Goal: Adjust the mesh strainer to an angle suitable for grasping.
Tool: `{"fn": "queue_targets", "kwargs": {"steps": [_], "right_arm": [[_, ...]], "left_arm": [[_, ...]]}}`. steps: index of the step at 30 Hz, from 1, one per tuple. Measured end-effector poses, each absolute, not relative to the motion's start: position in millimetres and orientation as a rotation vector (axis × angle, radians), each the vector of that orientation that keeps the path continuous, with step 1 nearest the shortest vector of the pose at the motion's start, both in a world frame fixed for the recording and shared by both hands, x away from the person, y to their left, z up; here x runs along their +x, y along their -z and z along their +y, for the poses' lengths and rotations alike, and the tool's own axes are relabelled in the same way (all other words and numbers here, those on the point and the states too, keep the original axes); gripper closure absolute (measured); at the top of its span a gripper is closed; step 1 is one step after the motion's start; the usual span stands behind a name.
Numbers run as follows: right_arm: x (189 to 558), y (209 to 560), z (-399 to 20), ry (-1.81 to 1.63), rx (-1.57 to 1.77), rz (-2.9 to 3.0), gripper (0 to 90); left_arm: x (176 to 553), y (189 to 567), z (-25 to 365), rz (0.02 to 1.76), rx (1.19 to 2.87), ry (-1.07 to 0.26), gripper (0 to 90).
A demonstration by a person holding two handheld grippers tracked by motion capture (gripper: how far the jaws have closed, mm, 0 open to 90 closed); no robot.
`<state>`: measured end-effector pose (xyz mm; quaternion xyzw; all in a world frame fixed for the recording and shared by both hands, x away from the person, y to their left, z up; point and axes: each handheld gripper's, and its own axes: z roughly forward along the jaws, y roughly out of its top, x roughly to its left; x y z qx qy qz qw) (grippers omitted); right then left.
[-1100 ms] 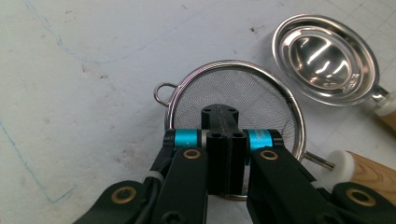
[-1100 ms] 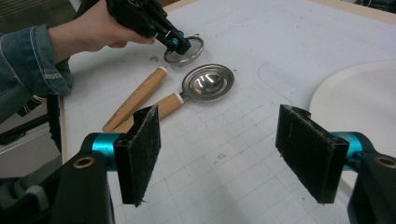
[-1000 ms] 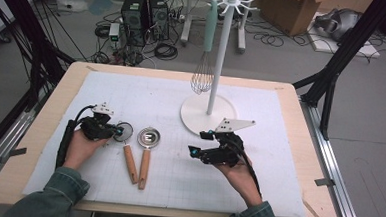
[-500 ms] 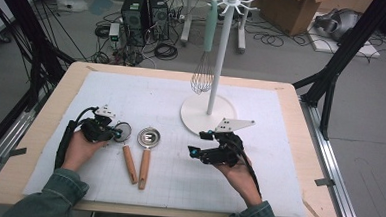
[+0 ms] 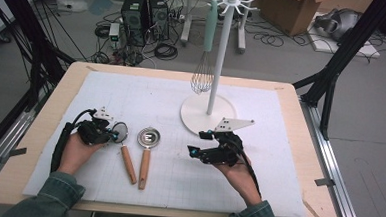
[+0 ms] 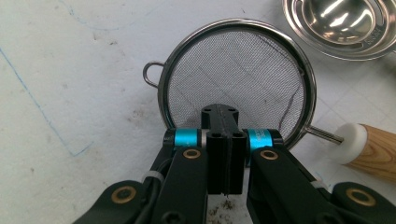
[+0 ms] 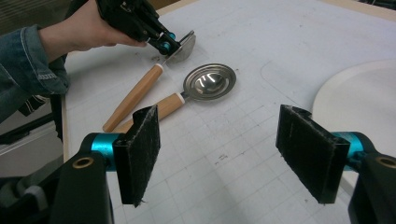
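A small mesh strainer (image 5: 121,131) with a wooden handle (image 5: 128,164) lies at the left of the white mat, its round head tilted up off the mat. My left gripper (image 5: 110,131) is shut on the near rim of that head; in the left gripper view the closed jaws (image 6: 219,121) overlap the mesh (image 6: 233,70). Beside it lies a steel scoop (image 5: 149,137) with a wooden handle, whose bowl (image 6: 336,18) sits just past the strainer. My right gripper (image 5: 197,143) is open above bare mat, with nothing between its pads (image 7: 140,154). It looks toward the scoop (image 7: 210,81), the strainer (image 7: 184,46) and the left gripper (image 7: 163,44).
A white hook stand (image 5: 219,55) rises from a round base (image 5: 195,116) at the mat's far middle, close to the right gripper. A wire whisk (image 5: 202,76) with a mint handle hangs from it. The white mat (image 5: 277,183) covers a wooden table (image 5: 318,160).
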<state>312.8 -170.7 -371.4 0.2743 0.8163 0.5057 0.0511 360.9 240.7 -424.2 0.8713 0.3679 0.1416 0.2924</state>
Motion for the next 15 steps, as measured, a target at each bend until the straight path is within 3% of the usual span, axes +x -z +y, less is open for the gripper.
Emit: {"fn": "queue_targets", "kwargs": {"steps": [15], "right_arm": [[314.1, 371.5, -171.7, -1.547, 0.841, 2.483, 29.7]], "left_arm": [[364.9, 423.5, 238.3, 0.989, 2.326, -0.375, 89.6]]}}
